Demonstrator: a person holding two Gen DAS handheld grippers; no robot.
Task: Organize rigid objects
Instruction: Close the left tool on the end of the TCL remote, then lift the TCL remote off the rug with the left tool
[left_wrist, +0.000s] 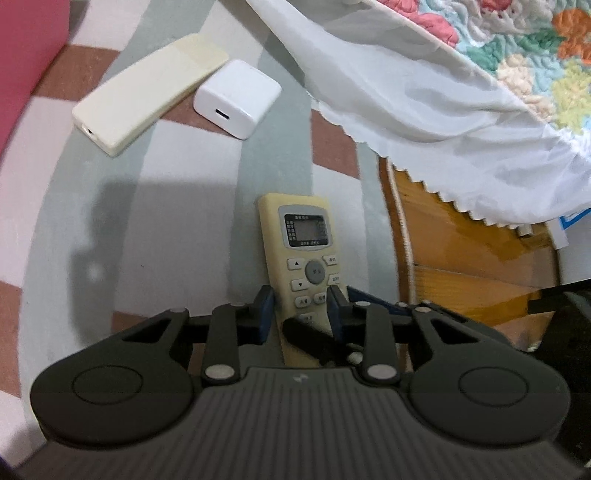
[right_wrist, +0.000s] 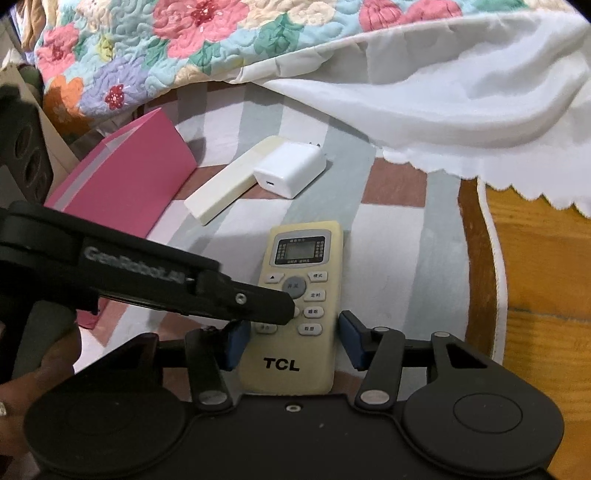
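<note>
A cream TCL remote (right_wrist: 299, 295) with a small screen lies face up on the checked rug; it also shows in the left wrist view (left_wrist: 301, 254). Both grippers straddle its lower half. My left gripper (left_wrist: 302, 304) has its blue pads close against the remote's sides. My right gripper (right_wrist: 291, 341) is open, its pads just off the remote's sides. The left gripper's finger (right_wrist: 243, 299) crosses over the remote's left buttons. Farther back lie a cream flat bar (left_wrist: 147, 92) and a white charger cube (left_wrist: 238, 98), touching each other.
A pink box (right_wrist: 129, 184) stands at the left of the rug. A white sheet (right_wrist: 443, 92) and a floral quilt (right_wrist: 184, 44) hang over the rug's far side. Wooden floor (right_wrist: 546, 277) lies right of the rug's edge.
</note>
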